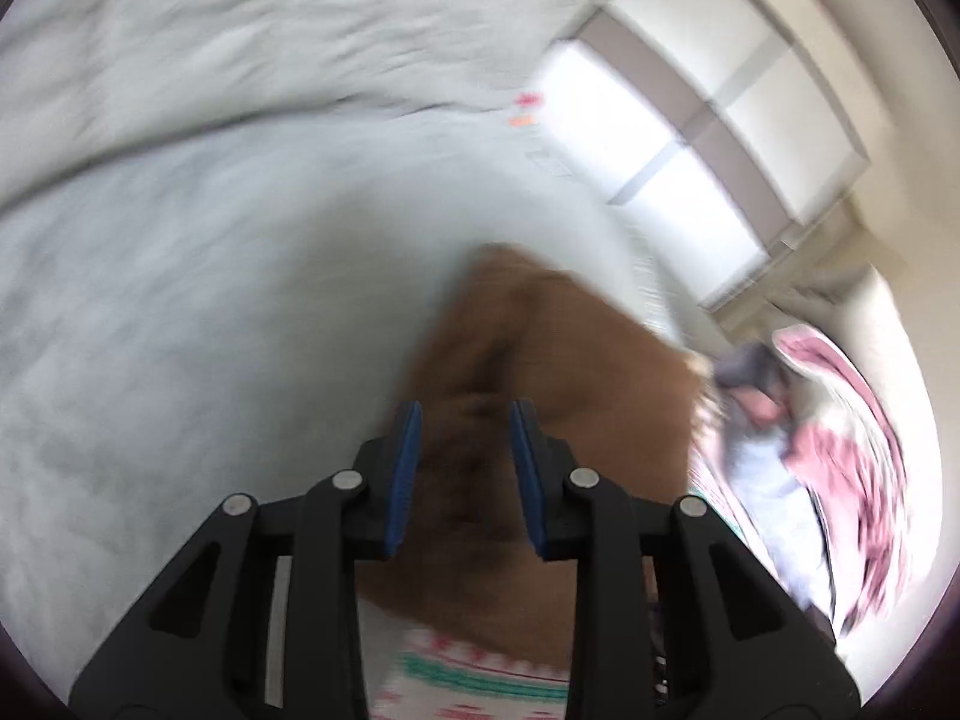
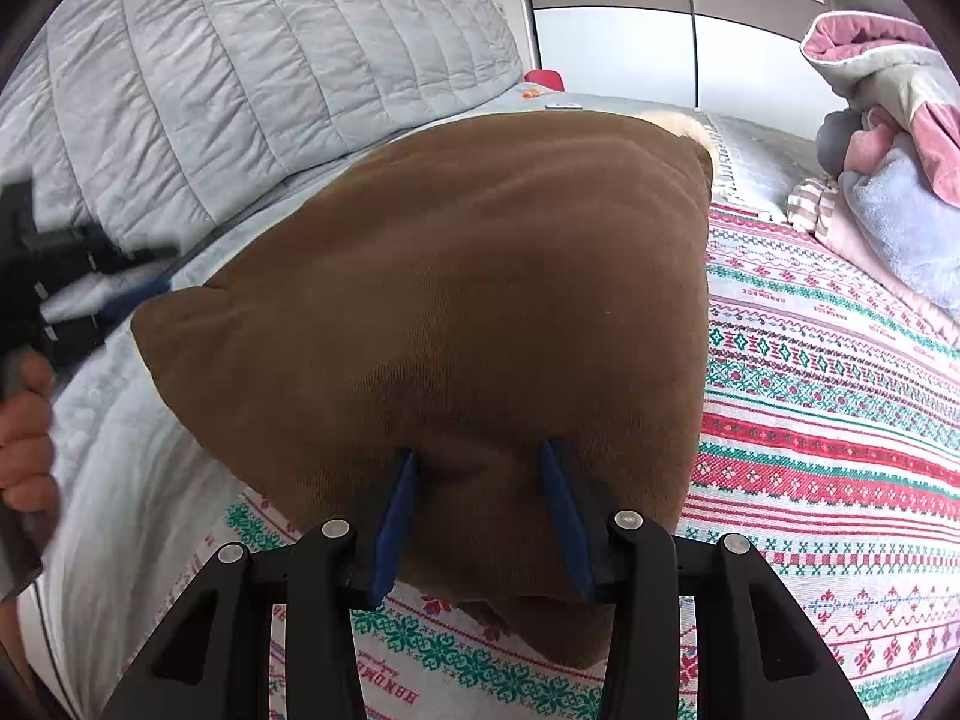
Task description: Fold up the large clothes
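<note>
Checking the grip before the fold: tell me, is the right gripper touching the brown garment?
Touching. The right wrist view shows the right gripper with both blue pads pressed into the brown garment, puckering it.

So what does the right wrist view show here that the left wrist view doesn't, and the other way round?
Only the right wrist view shows the right gripper pinching the near edge of the brown garment, the whole folded shape of that garment, a hand on the left gripper, and a red item at the bed's far edge. Only the left wrist view, heavily blurred, shows the left gripper's pads bracketing brown cloth. Both share the grey quilt, the patterned bedspread, the pink and grey pile and the wardrobe doors.
</note>
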